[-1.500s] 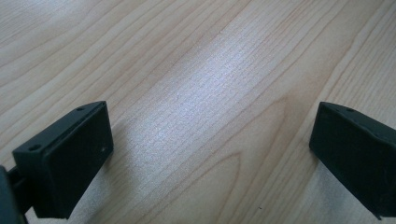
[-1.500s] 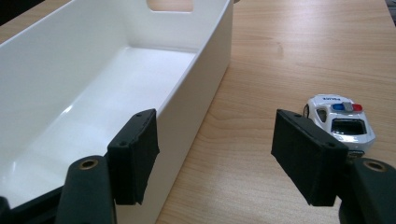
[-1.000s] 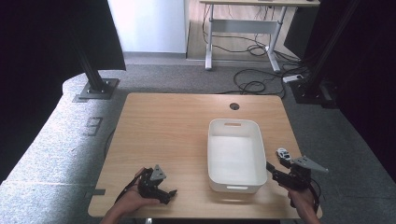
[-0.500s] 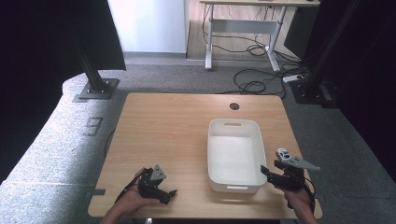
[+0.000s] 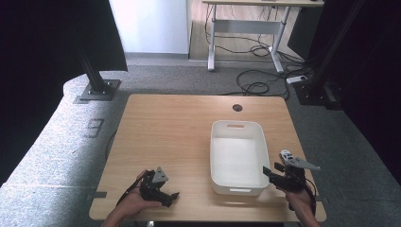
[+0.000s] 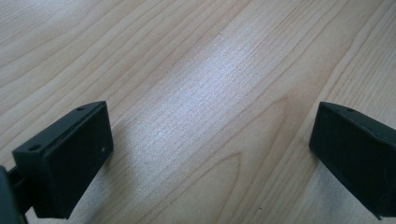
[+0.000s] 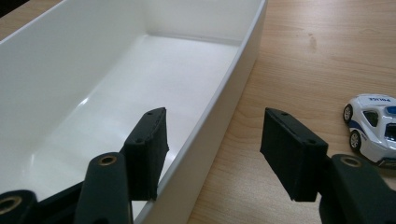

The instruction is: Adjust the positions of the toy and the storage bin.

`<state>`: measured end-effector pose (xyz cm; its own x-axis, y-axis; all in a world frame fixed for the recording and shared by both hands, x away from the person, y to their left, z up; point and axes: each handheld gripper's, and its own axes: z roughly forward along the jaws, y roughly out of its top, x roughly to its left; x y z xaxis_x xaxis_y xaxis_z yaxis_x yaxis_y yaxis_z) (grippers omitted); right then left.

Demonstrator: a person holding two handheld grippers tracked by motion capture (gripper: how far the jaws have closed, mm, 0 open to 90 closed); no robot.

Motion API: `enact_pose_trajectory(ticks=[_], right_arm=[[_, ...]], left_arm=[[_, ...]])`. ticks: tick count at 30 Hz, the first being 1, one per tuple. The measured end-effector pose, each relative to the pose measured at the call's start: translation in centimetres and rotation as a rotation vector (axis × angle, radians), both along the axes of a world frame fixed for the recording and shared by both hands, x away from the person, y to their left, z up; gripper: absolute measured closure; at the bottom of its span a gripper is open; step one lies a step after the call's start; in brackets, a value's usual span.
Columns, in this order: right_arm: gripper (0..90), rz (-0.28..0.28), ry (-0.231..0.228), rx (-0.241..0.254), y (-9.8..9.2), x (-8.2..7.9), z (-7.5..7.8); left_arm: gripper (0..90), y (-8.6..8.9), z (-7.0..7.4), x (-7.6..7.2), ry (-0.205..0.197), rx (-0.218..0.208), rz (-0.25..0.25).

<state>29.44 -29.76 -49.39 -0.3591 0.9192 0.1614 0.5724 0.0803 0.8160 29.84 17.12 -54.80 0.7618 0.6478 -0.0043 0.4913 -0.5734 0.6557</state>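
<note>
High view, item by item — rectangular white plastic bin (image 5: 236, 156), empty, on light wooden table (image 5: 170, 132); small white toy police car (image 7: 373, 126) just beside its right wall. My right gripper (image 7: 212, 154) is wide open, straddling the bin's rim; my left gripper (image 6: 210, 154) is wide, over bare wood. Risk — a jaw catching the rim and dragging the bin. Table's left half lies open.

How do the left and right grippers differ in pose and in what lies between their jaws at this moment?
The left gripper rests low over bare wood table near its front edge; the right gripper sits beside the white bin. The left's jaws frame only wood grain; the right's straddle the bin's wall, with a toy police car close by. Both are open, holding nothing.
</note>
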Motion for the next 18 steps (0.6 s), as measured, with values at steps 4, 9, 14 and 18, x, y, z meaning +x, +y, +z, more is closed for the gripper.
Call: enact_pose_trajectory(ticks=[4,9,14,18], right_arm=[[43.2,-0.005,0.016,-0.005,0.21,0.07,0.01],[46.2,0.002,0.035,-0.004,0.41,-0.23,0.01],[53.2,0.005,0.038,-0.003,0.63,-0.34,0.05],[59.1,0.006,0.057,0.008,0.84,-0.39,0.07]], left_arm=[[0.0,0.00,0.00,-0.01,0.000,0.001,0.001],[0.0,0.00,0.00,0.00,0.000,0.000,0.000],[0.0,-0.01,0.00,-0.01,0.001,0.000,0.001],[0.0,-0.01,0.01,-0.01,0.000,0.001,0.002]])
